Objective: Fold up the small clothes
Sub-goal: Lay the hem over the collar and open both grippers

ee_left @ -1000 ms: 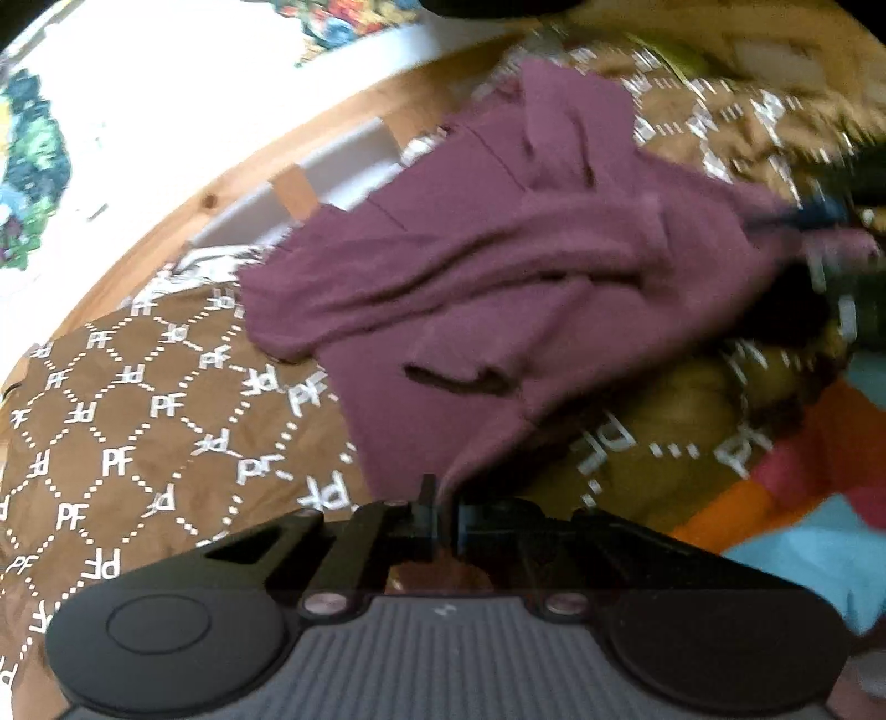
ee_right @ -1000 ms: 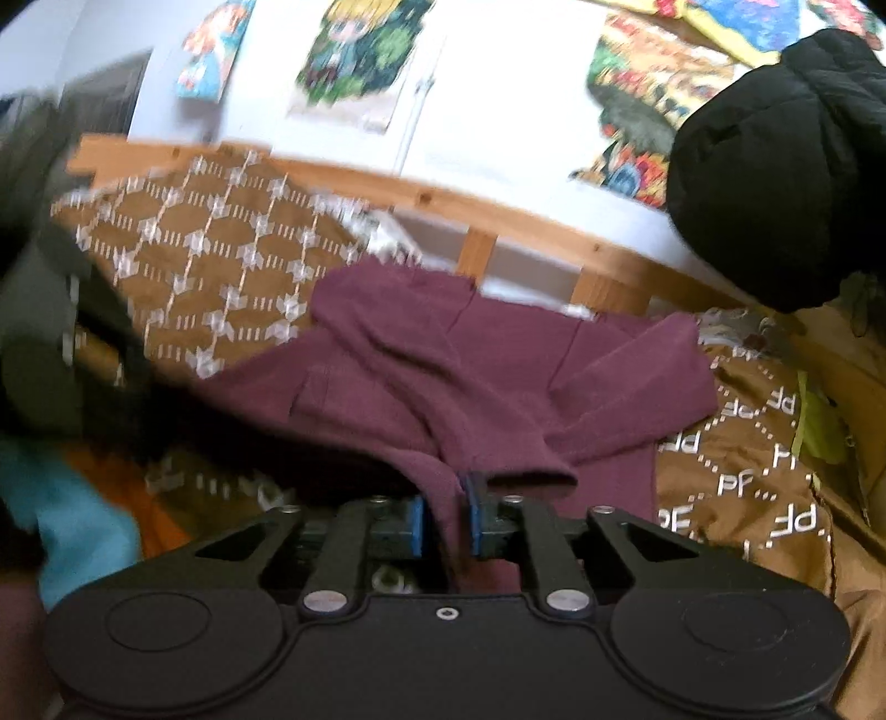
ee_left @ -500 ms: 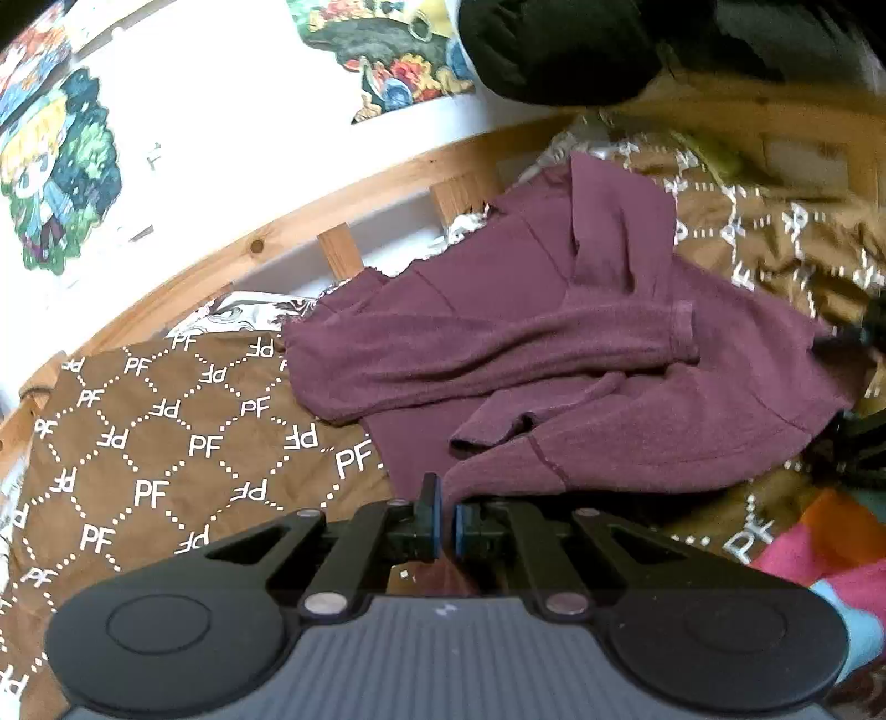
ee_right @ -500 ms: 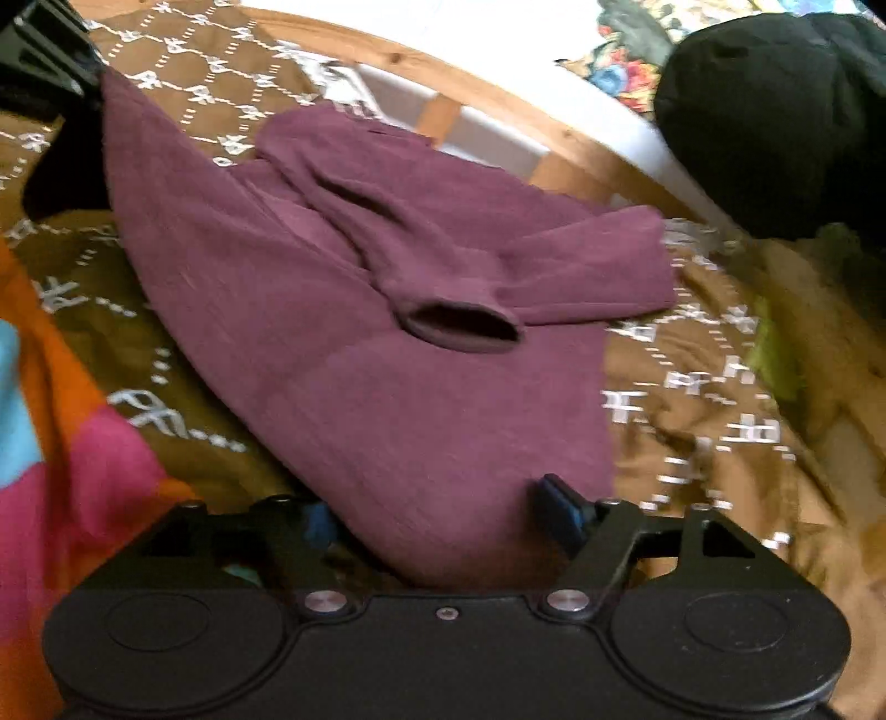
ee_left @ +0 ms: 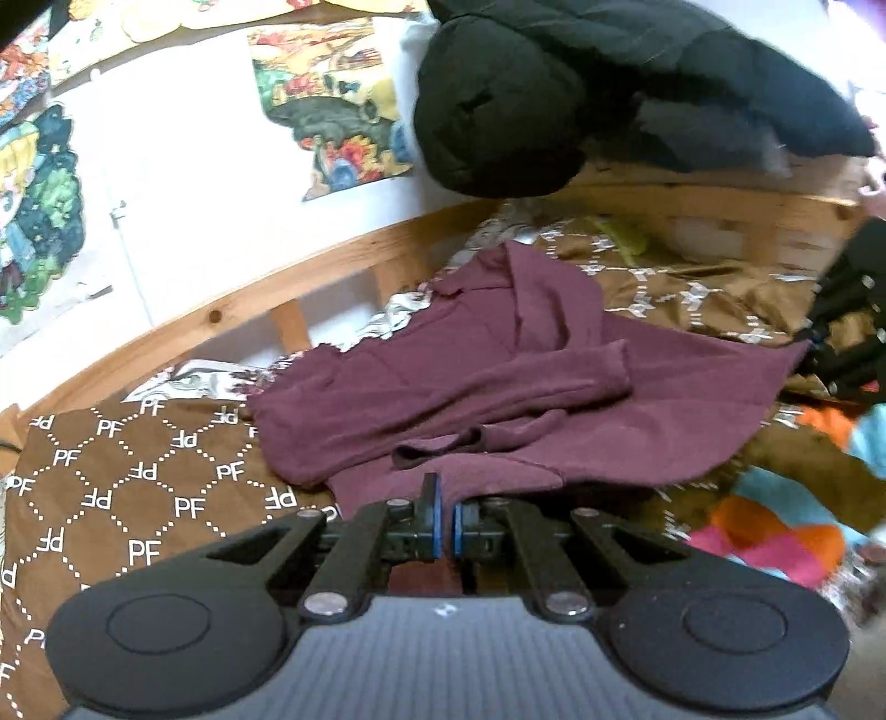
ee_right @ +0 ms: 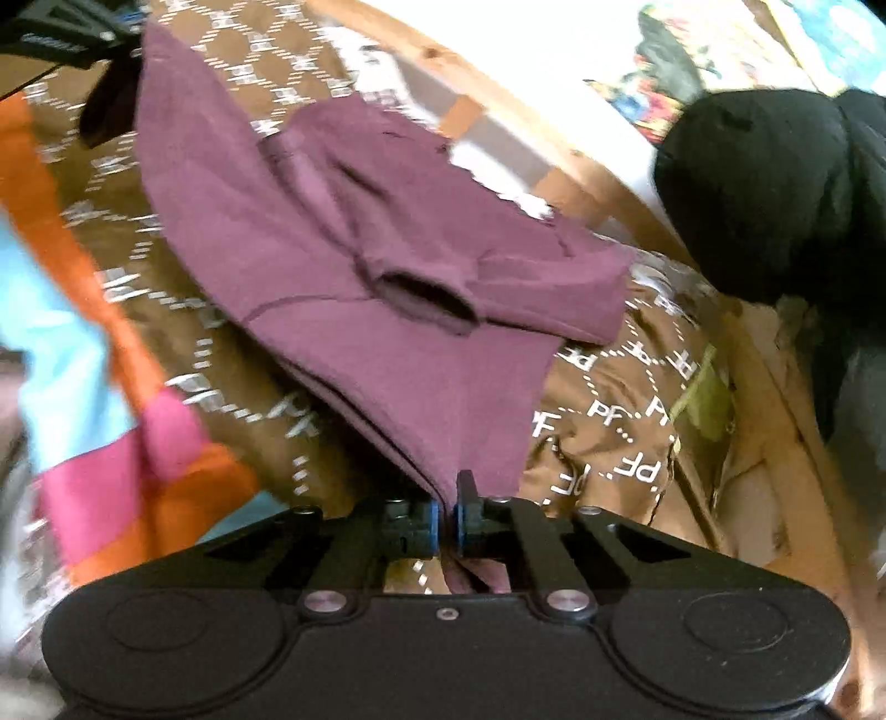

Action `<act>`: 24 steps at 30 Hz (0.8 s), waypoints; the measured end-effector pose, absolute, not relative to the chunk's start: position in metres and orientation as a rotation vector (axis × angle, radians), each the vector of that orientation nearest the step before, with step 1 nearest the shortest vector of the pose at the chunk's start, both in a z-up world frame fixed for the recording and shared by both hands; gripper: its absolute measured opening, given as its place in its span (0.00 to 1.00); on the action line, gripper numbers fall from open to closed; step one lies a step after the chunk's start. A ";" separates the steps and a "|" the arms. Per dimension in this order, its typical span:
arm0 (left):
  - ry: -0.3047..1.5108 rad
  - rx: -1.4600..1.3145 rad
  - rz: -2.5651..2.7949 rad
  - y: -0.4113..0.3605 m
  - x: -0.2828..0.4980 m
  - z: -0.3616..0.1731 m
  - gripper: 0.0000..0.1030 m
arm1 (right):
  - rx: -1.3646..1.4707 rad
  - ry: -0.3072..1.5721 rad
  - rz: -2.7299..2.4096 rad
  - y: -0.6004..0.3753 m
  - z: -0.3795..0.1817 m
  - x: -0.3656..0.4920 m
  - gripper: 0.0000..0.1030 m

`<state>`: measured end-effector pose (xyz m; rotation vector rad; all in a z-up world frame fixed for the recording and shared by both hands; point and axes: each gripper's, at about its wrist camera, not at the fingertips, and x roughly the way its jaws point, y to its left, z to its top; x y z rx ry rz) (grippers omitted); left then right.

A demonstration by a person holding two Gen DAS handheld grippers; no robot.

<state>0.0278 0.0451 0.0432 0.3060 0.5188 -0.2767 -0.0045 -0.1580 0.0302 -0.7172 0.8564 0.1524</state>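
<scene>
A maroon long-sleeved top (ee_left: 498, 387) lies spread on a brown patterned bedcover (ee_left: 122, 487), both sleeves folded across its body. My left gripper (ee_left: 444, 523) is shut on one corner of its hem. My right gripper (ee_right: 447, 523) is shut on the other hem corner, with cloth pinched between the blue pads. The top (ee_right: 343, 266) stretches away from the right gripper toward the left gripper (ee_right: 66, 39) at top left. The right gripper (ee_left: 853, 327) shows at the right edge of the left wrist view.
A wooden bed rail (ee_left: 232, 310) runs behind the top, with posters on the white wall. A black bundle (ee_left: 526, 111) hangs above the bed's far corner. A bright orange, pink and blue cloth (ee_right: 111, 421) lies at the near side.
The right gripper opened half a second ago and has shut again on the hem corner. Both grippers have pulled the hem out, and the top now lies flatter and more stretched.
</scene>
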 end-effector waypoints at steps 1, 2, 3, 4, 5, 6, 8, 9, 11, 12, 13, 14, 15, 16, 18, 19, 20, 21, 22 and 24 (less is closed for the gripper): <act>0.528 0.308 -0.299 0.050 0.025 0.049 0.03 | -0.746 0.879 0.180 -0.154 0.039 -0.008 0.05; 0.536 0.308 -0.321 0.055 0.022 0.054 0.03 | -0.775 0.907 0.211 -0.149 0.048 -0.010 0.05; 0.546 0.305 -0.351 0.062 0.020 0.061 0.03 | -0.799 0.937 0.245 -0.145 0.057 -0.013 0.04; 0.557 0.297 -0.375 0.067 0.020 0.067 0.03 | -0.815 0.973 0.280 -0.140 0.067 -0.017 0.04; 0.567 0.285 -0.393 0.072 0.021 0.074 0.03 | -0.818 1.005 0.304 -0.137 0.075 -0.017 0.04; 0.575 0.271 -0.403 0.077 0.023 0.080 0.03 | -0.816 1.037 0.324 -0.134 0.084 -0.017 0.04; 0.589 0.251 -0.417 0.083 0.031 0.091 0.03 | -0.804 1.088 0.347 -0.126 0.103 -0.013 0.04; 0.600 0.241 -0.425 0.085 0.037 0.096 0.03 | -0.797 1.099 0.348 -0.123 0.110 -0.010 0.04; 0.634 0.226 -0.429 0.087 0.052 0.104 0.03 | -0.770 1.107 0.327 -0.119 0.127 0.000 0.04; 0.657 0.222 -0.426 0.088 0.061 0.109 0.03 | -0.766 1.107 0.312 -0.119 0.133 0.007 0.04; 0.684 0.215 -0.418 0.089 0.073 0.116 0.03 | -0.769 1.107 0.295 -0.118 0.139 0.014 0.04; 0.699 0.203 -0.409 0.090 0.083 0.124 0.03 | -0.778 1.106 0.281 -0.118 0.146 0.024 0.04; 0.706 0.191 -0.397 0.091 0.095 0.132 0.03 | -0.793 1.099 0.269 -0.118 0.153 0.036 0.04; 0.713 0.186 -0.384 0.092 0.107 0.140 0.03 | -0.806 1.088 0.264 -0.121 0.159 0.046 0.04; 0.738 0.190 -0.349 0.091 0.132 0.153 0.03 | -0.822 1.033 0.250 -0.124 0.172 0.070 0.04; 0.753 0.199 -0.325 0.090 0.146 0.161 0.03 | -0.817 1.006 0.240 -0.128 0.174 0.082 0.04; 0.766 0.212 -0.304 0.088 0.158 0.166 0.03 | -0.808 0.970 0.224 -0.131 0.178 0.098 0.04; 0.777 0.230 -0.281 0.087 0.171 0.171 0.03 | -0.797 0.940 0.212 -0.137 0.180 0.112 0.04; 0.788 0.249 -0.254 0.085 0.186 0.175 0.03 | -0.782 0.904 0.199 -0.141 0.181 0.128 0.04; 0.813 0.278 -0.216 0.083 0.215 0.176 0.03 | -0.726 0.825 0.165 -0.154 0.181 0.162 0.04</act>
